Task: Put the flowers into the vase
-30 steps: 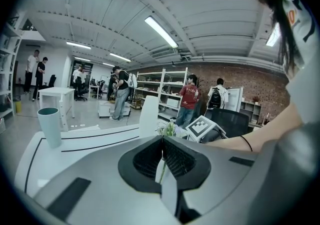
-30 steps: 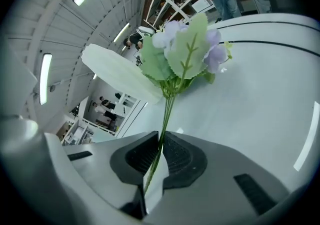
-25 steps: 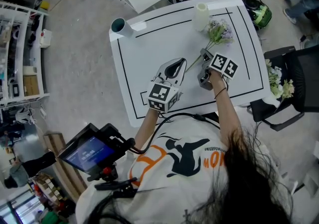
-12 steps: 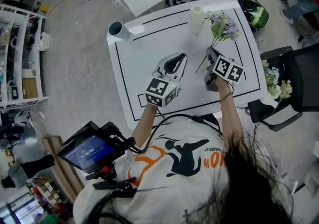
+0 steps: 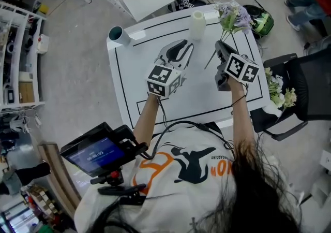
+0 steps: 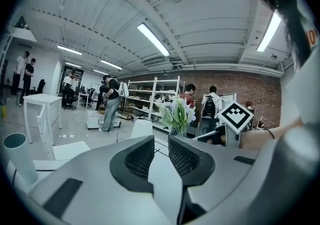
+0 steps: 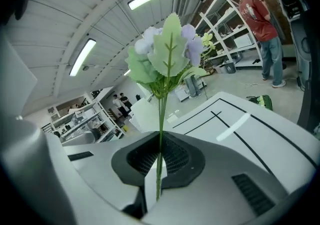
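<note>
the white table (image 5: 155, 32) lies below both grippers, marked with a black border line. the left gripper (image 5: 181, 49) hovers over its middle, level with the right one and well apart from it. its jaws are opening, with a narrow gap between the pads and nothing in that gap. the right gripper (image 5: 221, 48) is closed tight on the flowers (image 5: 234, 17), nipping the thin green stems (image 7: 160, 134) low down, so a short tail pokes out behind the pads and the heads stand well beyond its tips, clear of the table.

the vase (image 5: 197, 22) is a pale upright cylinder. it stands ahead of the right gripper and off to its left, and ahead of the left gripper and a little to its right, roughly between the two lines of reach. it stands free, with neither gripper touching it.

the bunch looks artificial and very light: soft lilac and white heads over flat green leaves, on wiry stems that seem stiff enough to hold the heads up. the low grip suits this, since the heads would crush or slip. the stems are thin and smooth, so they could swivel between the pads. the vase looks tall and narrow, probably light, and likely to tip if the stems nudge its rim; the free left gripper could steady it around its lower body.
</note>
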